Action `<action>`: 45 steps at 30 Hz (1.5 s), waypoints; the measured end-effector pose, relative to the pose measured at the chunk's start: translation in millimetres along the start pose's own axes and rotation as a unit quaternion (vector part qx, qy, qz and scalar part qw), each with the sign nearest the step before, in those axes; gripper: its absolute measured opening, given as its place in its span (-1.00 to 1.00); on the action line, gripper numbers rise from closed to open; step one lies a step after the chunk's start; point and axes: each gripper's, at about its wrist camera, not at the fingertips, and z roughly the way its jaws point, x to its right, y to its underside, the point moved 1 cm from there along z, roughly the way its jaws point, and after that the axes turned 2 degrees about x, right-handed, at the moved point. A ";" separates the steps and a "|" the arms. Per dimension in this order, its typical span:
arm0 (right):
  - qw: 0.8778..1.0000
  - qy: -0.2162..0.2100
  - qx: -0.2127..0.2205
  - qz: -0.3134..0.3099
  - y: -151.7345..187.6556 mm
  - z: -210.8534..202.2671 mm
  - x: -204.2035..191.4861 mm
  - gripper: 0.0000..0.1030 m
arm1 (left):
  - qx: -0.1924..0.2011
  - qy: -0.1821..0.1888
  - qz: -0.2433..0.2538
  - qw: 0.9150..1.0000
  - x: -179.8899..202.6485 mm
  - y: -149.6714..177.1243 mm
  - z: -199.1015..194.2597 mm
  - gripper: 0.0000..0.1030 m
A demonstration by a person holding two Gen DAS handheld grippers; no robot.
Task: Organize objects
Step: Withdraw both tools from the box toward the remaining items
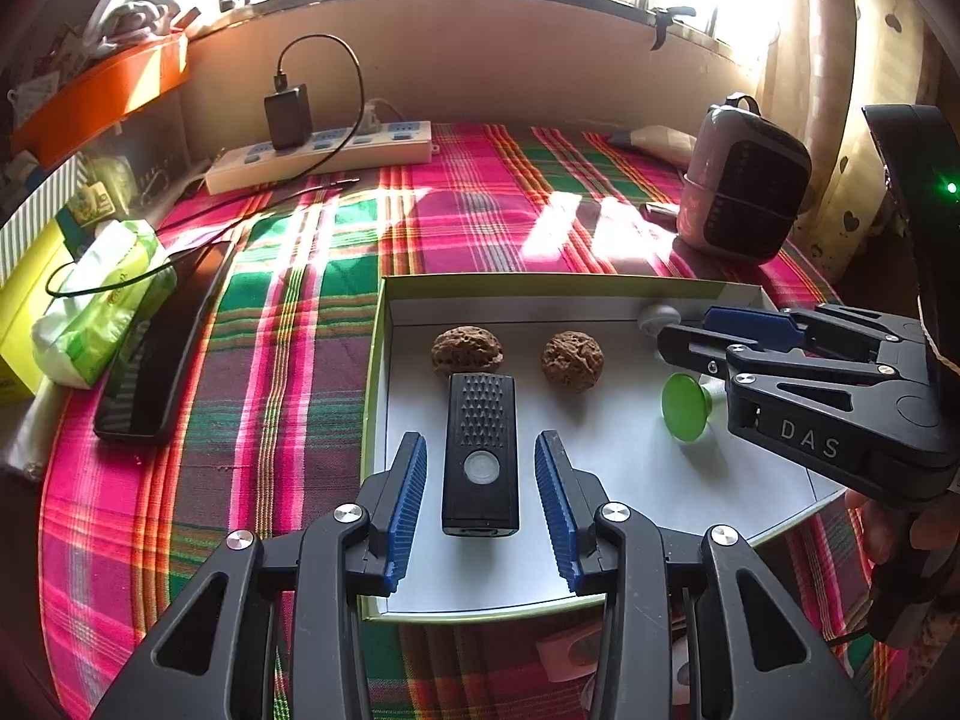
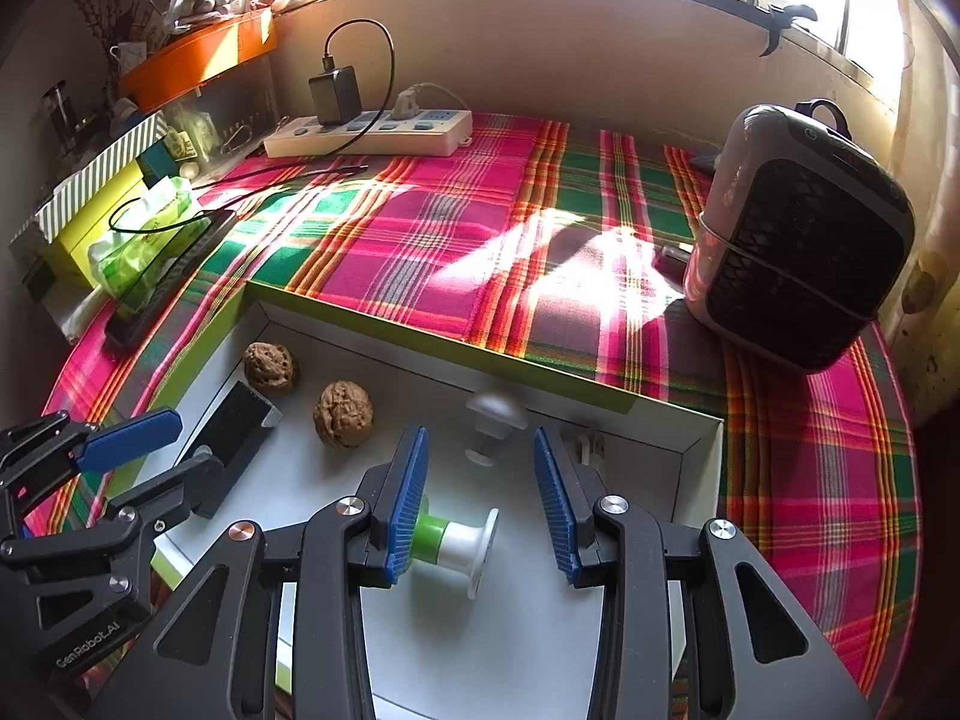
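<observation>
Looking down the left wrist view first: the left tool [image 1: 480, 504] has its fingers apart with the black flashlight [image 1: 480, 456] lying flat between them in the white tray [image 1: 630, 540], pads not touching it, so that one looks dropped off. Two walnuts [image 1: 467, 351] sit just past it. The right tool [image 1: 678, 342] reaches in from the right edge, angled down over the tray's right part, with the green-and-white spool [image 1: 687, 407] lying just under it. Tray sits on the plaid bench [image 1: 288, 360], near a heater [image 1: 744, 180] and a power strip [image 1: 318, 156]

Right wrist view: the right tool [image 2: 480, 504] is apart too, spool [image 2: 456, 540] lying on its side between the fingers; the green end is up against the left pad or hidden behind it, can't tell which, but nothing is clamping it. A white knob [image 2: 495, 411] sits by the far wall. The left tool [image 2: 120, 450] pokes in from the left, tilted down at the flashlight [image 2: 234, 438]

My guess: both items are placed, next move calls for lifting both tools straight up without nudging anything, then hunting for whatever's left outside the tray
</observation>
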 end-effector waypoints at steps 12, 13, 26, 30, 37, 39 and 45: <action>0.999 0.000 0.033 0.019 20.2 -37.1 -13.4 -0.26 | 0.024 -0.003 0.002 1.000 3.3 16.4 -33.9 -0.31; 0.999 0.000 0.035 0.023 22.9 -40.5 -14.4 -0.26 | 0.027 -0.004 0.005 1.000 4.2 18.3 -37.2 -0.31; 0.996 0.018 0.075 0.039 60.7 -82.1 -29.3 -0.26 | 0.040 0.001 0.011 0.999 14.6 47.7 -69.4 -0.31; 0.996 0.013 0.078 0.048 73.6 -89.8 -32.2 -0.26 | 0.045 -0.005 0.010 0.999 14.2 58.3 -74.5 -0.30; 0.994 0.022 0.090 0.053 96.3 -98.4 -39.2 -0.26 | 0.056 -0.026 0.023 0.998 15.7 76.4 -79.8 -0.30; 0.994 0.019 0.090 0.054 102.7 -98.5 -41.2 -0.20 | 0.059 -0.028 0.026 0.997 16.3 80.7 -81.4 -0.30; 0.995 0.014 0.087 0.052 117.9 -98.4 -48.2 0.02 | 0.053 -0.009 0.026 0.998 15.5 93.0 -80.4 -0.30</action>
